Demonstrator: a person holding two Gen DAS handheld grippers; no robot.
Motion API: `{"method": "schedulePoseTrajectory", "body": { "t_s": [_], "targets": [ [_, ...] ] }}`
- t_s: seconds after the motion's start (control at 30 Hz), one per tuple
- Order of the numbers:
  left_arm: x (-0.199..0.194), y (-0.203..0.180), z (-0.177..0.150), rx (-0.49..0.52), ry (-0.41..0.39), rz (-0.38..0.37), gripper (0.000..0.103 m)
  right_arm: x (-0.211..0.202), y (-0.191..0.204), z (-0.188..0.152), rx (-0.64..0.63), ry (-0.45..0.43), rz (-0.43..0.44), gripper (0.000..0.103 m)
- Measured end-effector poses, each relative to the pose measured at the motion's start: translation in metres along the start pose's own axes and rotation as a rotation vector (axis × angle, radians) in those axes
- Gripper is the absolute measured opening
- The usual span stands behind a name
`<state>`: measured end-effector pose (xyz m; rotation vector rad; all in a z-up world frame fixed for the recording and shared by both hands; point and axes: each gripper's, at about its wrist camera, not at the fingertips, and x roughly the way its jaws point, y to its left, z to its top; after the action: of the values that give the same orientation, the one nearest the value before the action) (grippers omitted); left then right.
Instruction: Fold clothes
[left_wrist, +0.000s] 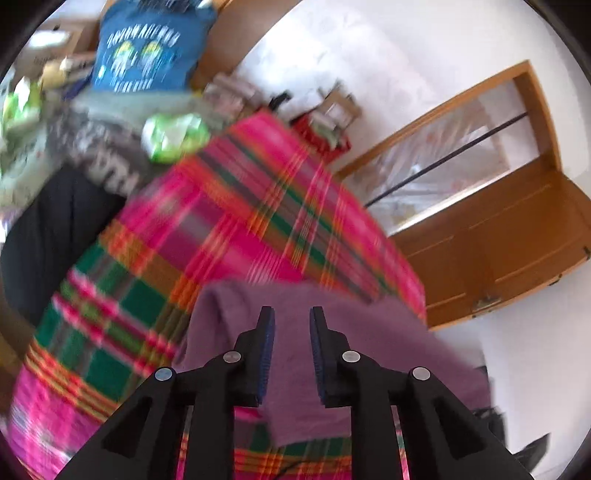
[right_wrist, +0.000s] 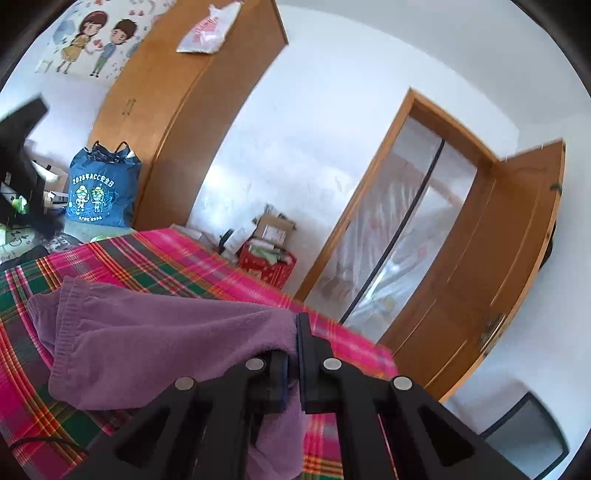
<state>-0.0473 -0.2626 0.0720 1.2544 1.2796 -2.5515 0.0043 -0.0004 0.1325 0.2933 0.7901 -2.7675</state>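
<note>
A purple fleece garment (left_wrist: 376, 343) lies on a bed covered by a pink, green and orange plaid sheet (left_wrist: 229, 229). My left gripper (left_wrist: 291, 321) hovers just above the garment, open, with nothing between its blue pads. In the right wrist view the same purple garment (right_wrist: 147, 339) stretches left over the plaid sheet (right_wrist: 166, 266), its ribbed hem at the far left. My right gripper (right_wrist: 293, 332) is shut on the garment's near edge, cloth bunched between the fingers and hanging below them. The left wrist view is motion-blurred.
A blue printed bag (right_wrist: 99, 192) stands beyond the bed beside a wooden wardrobe (right_wrist: 184, 96). Dark and grey clothes (left_wrist: 74, 192) and a green packet (left_wrist: 173, 136) lie at the bed's far end. A red box (right_wrist: 267, 264) and an open wooden door (right_wrist: 491, 266) are to the right.
</note>
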Motion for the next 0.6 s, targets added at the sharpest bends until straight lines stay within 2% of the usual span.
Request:
{"method": "schedulePoseTrajectory", "body": {
  "t_s": [0.1, 0.2, 0.27, 0.33, 0.43, 0.6],
  "targets": [
    [0.012, 0.015, -0.019, -0.029, 0.056, -0.002, 0.029, -0.007, -0.003, 0.008, -0.002, -0.023, 0.011, 0.004],
    [0.022, 0.031, -0.034, -0.081, 0.095, -0.019, 0.043, -0.016, 0.0, 0.009, 0.002, -0.024, 0.037, 0.004],
    [0.029, 0.039, -0.044, -0.112, 0.12, -0.036, 0.044, -0.022, 0.003, 0.006, -0.003, -0.024, 0.049, 0.004],
    [0.035, 0.043, -0.049, -0.13, 0.135, -0.067, 0.052, -0.029, 0.003, 0.004, 0.005, -0.024, 0.059, 0.004],
    [0.046, 0.042, -0.056, -0.141, 0.151, -0.077, 0.053, -0.036, 0.003, -0.002, 0.002, -0.023, 0.047, 0.004],
    [0.062, 0.037, -0.069, -0.14, 0.201, -0.1, 0.053, -0.024, 0.0, -0.019, 0.008, 0.058, 0.016, 0.004]
  ]
}}
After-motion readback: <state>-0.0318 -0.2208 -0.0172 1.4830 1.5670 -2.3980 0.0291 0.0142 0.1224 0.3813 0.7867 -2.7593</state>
